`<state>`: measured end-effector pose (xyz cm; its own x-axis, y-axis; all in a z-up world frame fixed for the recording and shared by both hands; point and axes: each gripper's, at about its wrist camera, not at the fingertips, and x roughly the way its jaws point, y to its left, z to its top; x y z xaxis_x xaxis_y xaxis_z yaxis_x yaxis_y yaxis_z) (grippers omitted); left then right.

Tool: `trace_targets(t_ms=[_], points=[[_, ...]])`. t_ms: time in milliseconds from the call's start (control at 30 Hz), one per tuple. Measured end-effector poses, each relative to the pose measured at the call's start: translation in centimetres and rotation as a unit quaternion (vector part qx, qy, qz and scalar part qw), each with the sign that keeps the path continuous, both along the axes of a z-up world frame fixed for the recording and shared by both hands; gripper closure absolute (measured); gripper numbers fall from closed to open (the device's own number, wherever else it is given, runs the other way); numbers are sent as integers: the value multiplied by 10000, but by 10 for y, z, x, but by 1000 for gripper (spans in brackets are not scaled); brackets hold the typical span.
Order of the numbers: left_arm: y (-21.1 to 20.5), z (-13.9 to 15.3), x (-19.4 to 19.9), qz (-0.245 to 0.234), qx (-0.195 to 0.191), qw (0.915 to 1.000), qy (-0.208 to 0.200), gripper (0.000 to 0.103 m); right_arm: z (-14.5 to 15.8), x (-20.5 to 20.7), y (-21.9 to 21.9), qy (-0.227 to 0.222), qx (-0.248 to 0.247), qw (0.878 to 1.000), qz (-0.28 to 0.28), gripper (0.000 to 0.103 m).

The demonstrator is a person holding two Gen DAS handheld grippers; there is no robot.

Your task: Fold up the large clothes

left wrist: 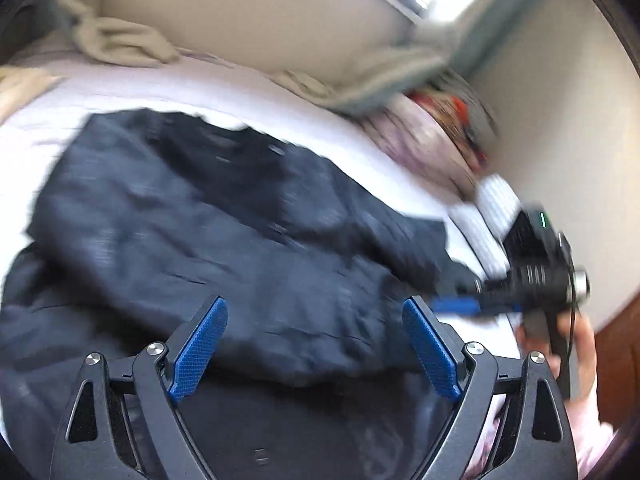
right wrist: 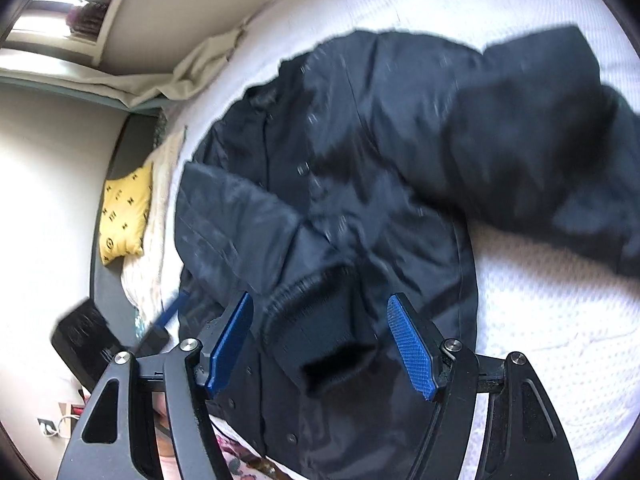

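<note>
The left gripper [left wrist: 315, 346] has its two blue pads spread wide, grasping nothing. The right gripper [right wrist: 320, 346] also stands released, its two pads either side of a ribbed cuff [right wrist: 320, 320] without pressing it. One dark navy padded jacket [right wrist: 360, 160] fills mid-frame on the white textured bedcover [right wrist: 540, 320]. One yellow patterned cushion [right wrist: 126, 216] lies at left.

Home bedroom, white bed [right wrist: 520, 280], yellow cushion [right wrist: 126, 212]

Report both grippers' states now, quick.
Left gripper: open, holding nothing, above the dark jacket.
Right gripper: open, a knit cuff lies between the pads, not pinched.
</note>
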<state>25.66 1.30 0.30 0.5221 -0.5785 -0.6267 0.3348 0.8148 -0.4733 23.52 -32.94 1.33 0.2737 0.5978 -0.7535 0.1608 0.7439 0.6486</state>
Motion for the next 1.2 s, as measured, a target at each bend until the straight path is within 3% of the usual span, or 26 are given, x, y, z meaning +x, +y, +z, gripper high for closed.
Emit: trace_targets(t_ms=[100, 267, 367, 500, 567, 767, 833, 933, 967, 1000, 1200], points=[[25, 5, -1, 413, -49, 9991, -20, 11, -5, -8, 8, -35, -179, 9996, 200, 38], [47, 9, 0, 705, -142, 9974, 10, 11, -10, -25, 20, -248, -951, 9941, 459, 40], [58, 12, -2, 834, -283, 9961, 40, 11, -22, -30, 24, -193, -1018, 9929, 584, 42], [67, 19, -2, 1067, -330, 9937, -32, 11, -36, -30, 14, 19, -19, 9996, 277, 40], [70, 20, -1, 1232, -195, 9922, -79, 11, -41, -29, 6, 107, 677, 9976, -44, 30], [85, 20, 1, 1714, -26, 9852, 9, 11, -62, -15, 28, 341, 826, 9960, -83, 29], [93, 20, 2, 1879, -64, 9822, 45, 11, -68, -6, 42, 377, 782, 9962, 6, 40], [104, 19, 2, 2128, -89, 9770, 114, 11, -66, 8, 65, 143, 591, 9975, 349, 67], [108, 19, 2, 2222, -81, 9749, 138, 11, -63, 15, 75, -2, 512, 9975, 495, 83], [112, 18, 2, 2298, -71, 9731, 148, 11, -62, 20, 80, -85, 474, 9971, 594, 93], [124, 11, 5, 2574, 17, 9660, 242, 11, -31, 55, 107, -851, -508, 9901, 997, 97]])
